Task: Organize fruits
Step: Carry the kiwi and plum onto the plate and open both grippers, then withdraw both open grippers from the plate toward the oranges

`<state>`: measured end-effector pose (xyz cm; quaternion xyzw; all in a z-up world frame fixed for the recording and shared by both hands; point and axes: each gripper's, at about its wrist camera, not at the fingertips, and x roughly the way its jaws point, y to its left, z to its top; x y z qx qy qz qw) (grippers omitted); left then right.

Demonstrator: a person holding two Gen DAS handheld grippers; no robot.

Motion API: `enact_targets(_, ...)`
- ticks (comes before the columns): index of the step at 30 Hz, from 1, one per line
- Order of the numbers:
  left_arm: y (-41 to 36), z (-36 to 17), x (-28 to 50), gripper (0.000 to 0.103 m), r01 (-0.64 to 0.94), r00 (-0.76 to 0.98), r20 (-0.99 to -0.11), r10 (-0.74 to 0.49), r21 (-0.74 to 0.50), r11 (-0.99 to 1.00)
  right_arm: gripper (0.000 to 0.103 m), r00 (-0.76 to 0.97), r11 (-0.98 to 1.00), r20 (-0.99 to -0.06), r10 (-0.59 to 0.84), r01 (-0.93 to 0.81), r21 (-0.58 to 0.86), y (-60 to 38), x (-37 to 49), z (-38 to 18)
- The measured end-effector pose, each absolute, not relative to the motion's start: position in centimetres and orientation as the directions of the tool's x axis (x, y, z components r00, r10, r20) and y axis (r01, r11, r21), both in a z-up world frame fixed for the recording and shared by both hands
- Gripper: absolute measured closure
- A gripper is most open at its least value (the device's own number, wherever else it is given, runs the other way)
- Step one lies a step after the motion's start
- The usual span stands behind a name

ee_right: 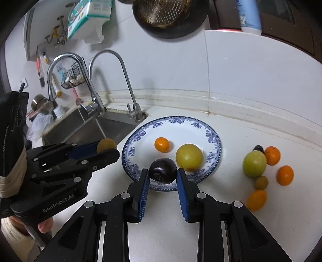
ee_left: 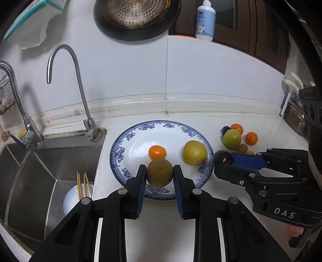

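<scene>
A blue-patterned white plate (ee_left: 132,139) (ee_right: 213,139) lies on the white counter and holds a small orange (ee_left: 157,151) (ee_right: 162,144) and a yellow-green fruit (ee_left: 194,152) (ee_right: 189,157). My left gripper (ee_left: 160,173) (ee_right: 107,149) is shut on a brown kiwi (ee_left: 160,172) (ee_right: 106,145) above the plate's near rim. My right gripper (ee_right: 163,171) (ee_left: 223,159) is shut on a dark plum (ee_right: 163,171) (ee_left: 223,157) at the plate's near right rim. More fruits lie right of the plate: a green fruit (ee_right: 254,163) (ee_left: 231,138), oranges (ee_right: 284,175) (ee_left: 251,138), a small brownish fruit (ee_right: 261,182) and a dark one (ee_right: 258,148).
A steel sink (ee_left: 40,171) with two taps (ee_left: 80,88) is left of the plate; a bowl with chopsticks (ee_left: 78,193) sits in it. A colander pan (ee_left: 136,16) and a bottle (ee_left: 205,20) are up on the wall ledge. A knife rack (ee_left: 291,100) stands far right.
</scene>
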<state>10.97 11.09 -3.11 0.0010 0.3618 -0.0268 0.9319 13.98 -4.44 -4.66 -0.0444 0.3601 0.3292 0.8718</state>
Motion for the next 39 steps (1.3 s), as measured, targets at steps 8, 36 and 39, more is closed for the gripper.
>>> enact_targets(8,12.4,-5.6,13.1,0.076,0.055,0.696,-0.715,-0.063,-0.034,0.998,0.074,0.485,0.775,-0.696,0.530,-0.610,0.165,-2.7,15.8,-6.8)
enact_targets(36,12.3,-4.9,12.8,0.059,0.005,0.703,-0.711,-0.003,0.000,1.000,0.061,0.522,0.815,-0.691,0.501,-0.554,0.172,-3.4,16.4,-7.8)
enact_targets(39,11.6,-3.8,11.8,0.056,-0.001,0.716,-0.698,-0.011,-0.016,1.000,0.061,0.550,0.825,-0.668,0.501,-0.537,0.177,-4.6,15.5,-6.7)
